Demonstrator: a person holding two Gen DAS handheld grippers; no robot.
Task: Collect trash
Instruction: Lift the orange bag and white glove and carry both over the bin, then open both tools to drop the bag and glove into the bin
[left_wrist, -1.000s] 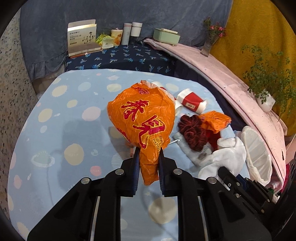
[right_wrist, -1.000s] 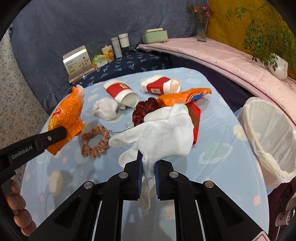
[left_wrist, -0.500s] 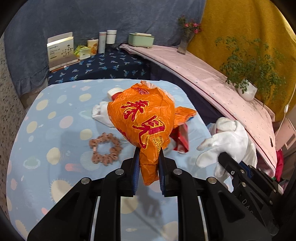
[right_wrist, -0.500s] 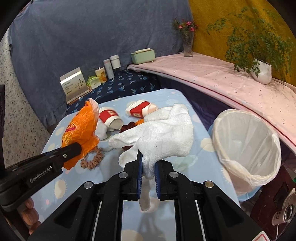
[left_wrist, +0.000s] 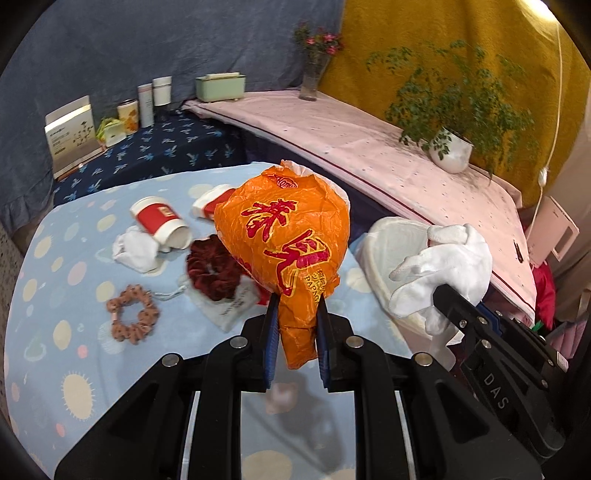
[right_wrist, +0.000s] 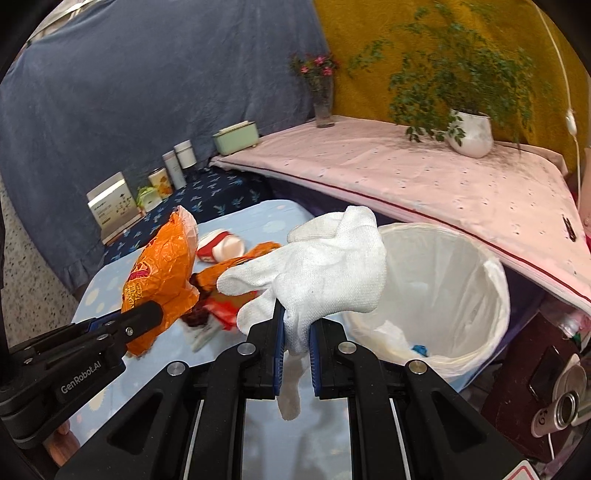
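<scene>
My left gripper (left_wrist: 294, 308) is shut on a crumpled orange snack bag (left_wrist: 288, 240) and holds it above the blue spotted table (left_wrist: 55, 332). My right gripper (right_wrist: 296, 323) is shut on a white cloth glove (right_wrist: 325, 273), held just left of the white-lined trash bin (right_wrist: 461, 295), which stands beyond the table's right edge. The glove (left_wrist: 447, 266) and bin (left_wrist: 384, 243) also show in the left wrist view. The orange bag shows at left in the right wrist view (right_wrist: 162, 273).
On the table lie two red paper cups (left_wrist: 159, 221), a crumpled white tissue (left_wrist: 133, 249), a dark red scrunchie (left_wrist: 210, 266), a pink scrunchie (left_wrist: 133, 319) and a white pouch (left_wrist: 229, 306). A pink-covered shelf (left_wrist: 369, 147) with a potted plant (left_wrist: 450, 147) runs behind.
Both grippers have swung right with their loads. The glove now hangs beside the bin's rim, and the orange bag has come closer to the table's right side.
</scene>
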